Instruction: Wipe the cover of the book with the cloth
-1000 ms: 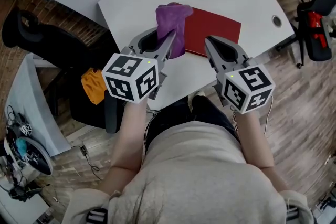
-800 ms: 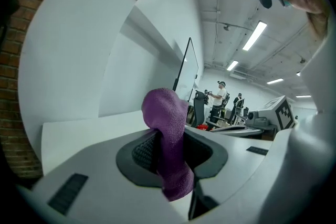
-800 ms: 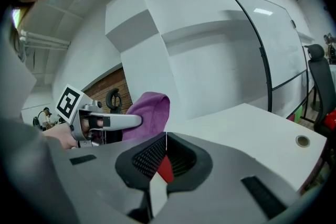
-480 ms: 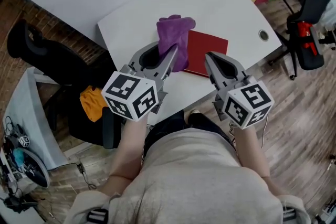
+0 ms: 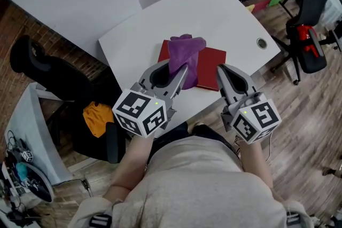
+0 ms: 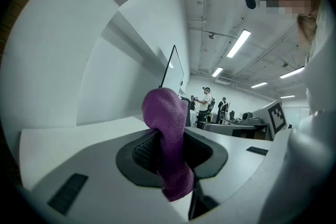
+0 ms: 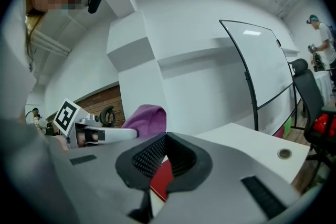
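White bench (image 5: pixel 224 13) carrying red book (image 5: pixel 211 69); left gripper (image 5: pixel 183 69) jaws clenched on purple cloth (image 5: pixel 184 53), draped ahead over cover; right gripper (image 5: pixel 220 70) jaws closed, empty, book just ahead; wiping likely under way, unfinished.

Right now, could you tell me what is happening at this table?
A person is working with two handheld grippers over the white table. The left gripper has its fingers shut on a purple cloth, which drapes across the flat red book. The right gripper is shut on nothing and hovers by the book's near right corner.
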A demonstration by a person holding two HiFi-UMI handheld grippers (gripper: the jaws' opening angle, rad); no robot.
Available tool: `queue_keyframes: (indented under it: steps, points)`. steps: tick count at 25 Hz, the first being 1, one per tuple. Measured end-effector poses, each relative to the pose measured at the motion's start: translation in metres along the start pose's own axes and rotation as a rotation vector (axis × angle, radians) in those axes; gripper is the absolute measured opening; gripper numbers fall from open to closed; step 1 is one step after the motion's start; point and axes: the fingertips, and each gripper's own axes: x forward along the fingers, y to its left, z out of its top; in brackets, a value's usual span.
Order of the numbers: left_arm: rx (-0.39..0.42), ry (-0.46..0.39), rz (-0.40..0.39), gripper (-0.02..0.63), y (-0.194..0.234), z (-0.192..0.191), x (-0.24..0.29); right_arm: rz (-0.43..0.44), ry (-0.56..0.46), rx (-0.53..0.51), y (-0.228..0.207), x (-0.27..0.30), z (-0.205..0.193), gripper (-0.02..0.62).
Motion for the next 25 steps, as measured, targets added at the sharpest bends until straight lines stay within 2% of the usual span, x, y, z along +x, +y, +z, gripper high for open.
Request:
queue_keyframes:
  steps: [12,25]
  points:
    - [0.014,0.045,-0.03,0.11,-0.004,-0.006,-0.001,-0.053,0.035,-0.013,-0.002,-0.002,-0.014,0.021]
    - [-0.003,0.069,-0.025,0.11,0.0,-0.019,-0.003,-0.038,0.064,-0.034,0.006,0.001,-0.022,0.021]
